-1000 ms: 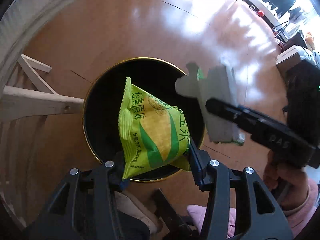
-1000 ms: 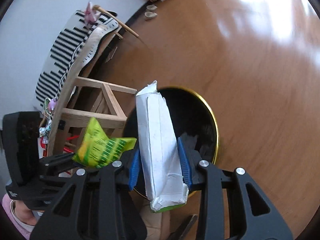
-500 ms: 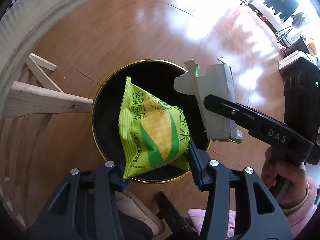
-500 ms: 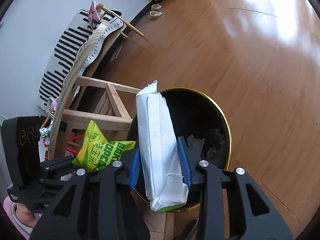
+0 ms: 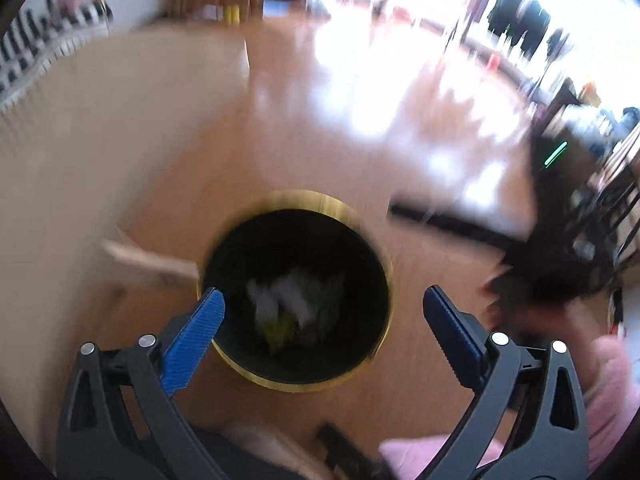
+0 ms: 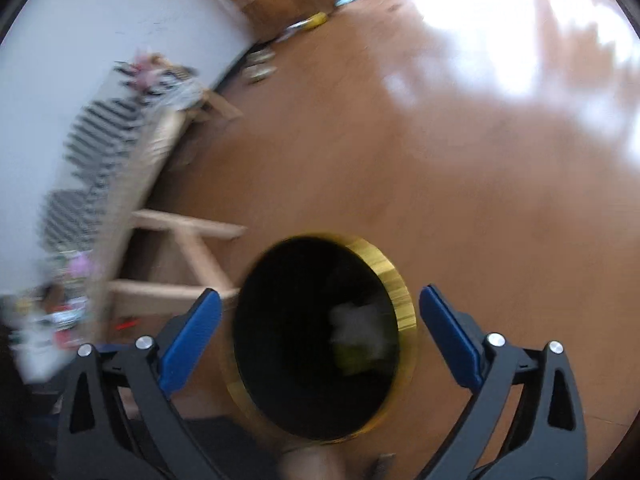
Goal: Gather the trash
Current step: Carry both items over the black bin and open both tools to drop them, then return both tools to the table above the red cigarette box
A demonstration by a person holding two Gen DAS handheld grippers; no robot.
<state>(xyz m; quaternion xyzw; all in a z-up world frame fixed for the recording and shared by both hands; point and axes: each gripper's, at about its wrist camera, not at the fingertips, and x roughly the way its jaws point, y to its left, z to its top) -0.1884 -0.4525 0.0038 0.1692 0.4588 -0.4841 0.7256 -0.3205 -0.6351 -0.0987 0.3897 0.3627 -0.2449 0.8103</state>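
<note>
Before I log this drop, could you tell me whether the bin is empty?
Not empty: inside the gold-rimmed bin, blurred white and yellow-green trash lies at the bottom.

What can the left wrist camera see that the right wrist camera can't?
Only the left wrist view shows the right gripper from the side, blurred, and a pink sleeve at the right edge. Only the right wrist view shows the white wall and the black-and-white striped cloth on a wooden frame. Both show the black bin with a gold rim on the wooden floor, blurry white and yellow-green trash inside it, and blue-padded jaws opening with nothing between them.
</note>
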